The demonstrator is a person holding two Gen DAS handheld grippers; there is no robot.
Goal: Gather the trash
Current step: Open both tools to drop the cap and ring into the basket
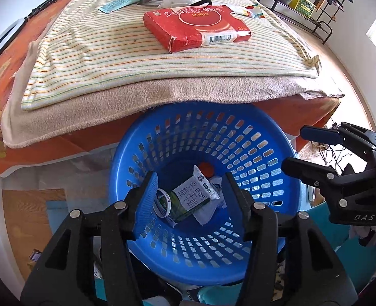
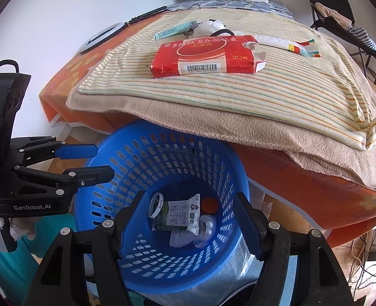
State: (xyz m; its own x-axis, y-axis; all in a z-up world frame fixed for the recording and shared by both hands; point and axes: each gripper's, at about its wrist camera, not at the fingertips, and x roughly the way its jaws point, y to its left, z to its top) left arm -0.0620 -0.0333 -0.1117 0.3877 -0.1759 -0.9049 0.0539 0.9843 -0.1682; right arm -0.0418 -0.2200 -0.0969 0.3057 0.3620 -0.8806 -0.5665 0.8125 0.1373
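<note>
A: Left hand-held gripper [image 1: 188, 199] and right hand-held gripper [image 2: 190, 216] both hang over the blue basket [image 1: 162, 137], jaws spread, nothing in either. Basket already holds a milk pouch [image 2: 180, 219], a ring [image 2: 154, 207] and some crumpled bits.

B: What's left?

A: Red box [image 2: 205, 57] on the striped towel [image 2: 277, 91] on the bed — nearest the edge, above the basket. Behind it a tissue wad [image 2: 209, 26], a teal wrapper [image 2: 175, 30] and a colourful wrapper [image 2: 302, 47].

B: Box handling?

A: Thin cardboard, one end torn open — probably light, likely crushes if squeezed hard. I'd pinch across the short width near the closed, barcode end. Glossy faces could slip, and the towel gives underneath, so come in low.

B: Wrappers?

A: Flat and limp. Pinch an edge.
</note>
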